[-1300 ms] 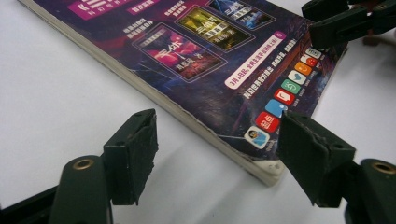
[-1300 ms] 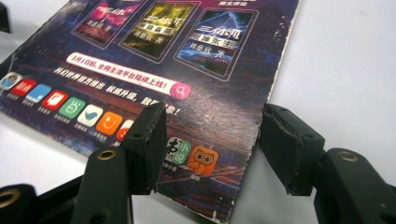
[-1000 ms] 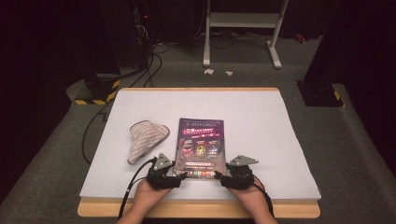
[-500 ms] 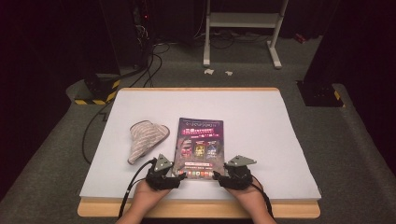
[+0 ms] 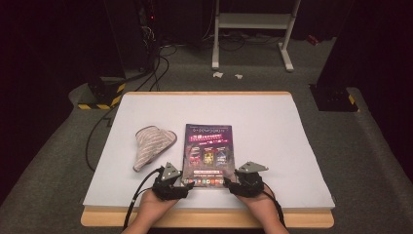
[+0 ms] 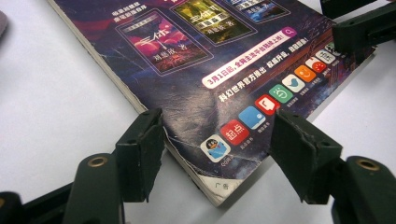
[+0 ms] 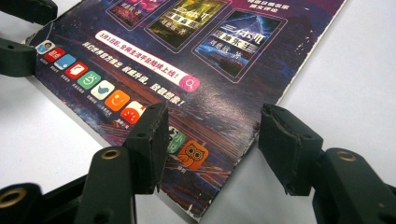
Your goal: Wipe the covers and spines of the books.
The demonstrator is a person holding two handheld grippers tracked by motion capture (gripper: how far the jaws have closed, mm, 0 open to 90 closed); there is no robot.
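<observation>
Two grippers sat at the near corners of a magazine [image 5: 208, 153] that lay flat on the white table [image 5: 272, 126], near its front edge. We held the left gripper [image 5: 184, 183] at the magazine's near left corner, and in the left gripper view [image 6: 215, 147] its jaws stood spread, one on each side of that corner, with the cover's row of app icons between them. We could not tell whether either jaw touched the paper. We held the right gripper [image 5: 229, 182] at the near right corner, and in the right gripper view [image 7: 212, 140] its jaws were spread as well, the left one over the cover and the other just off the magazine's side edge. We pinched nothing with either. To the left of the magazine, just apart from it, a striped cloth [image 5: 151, 144] lay crumpled on the table.
</observation>
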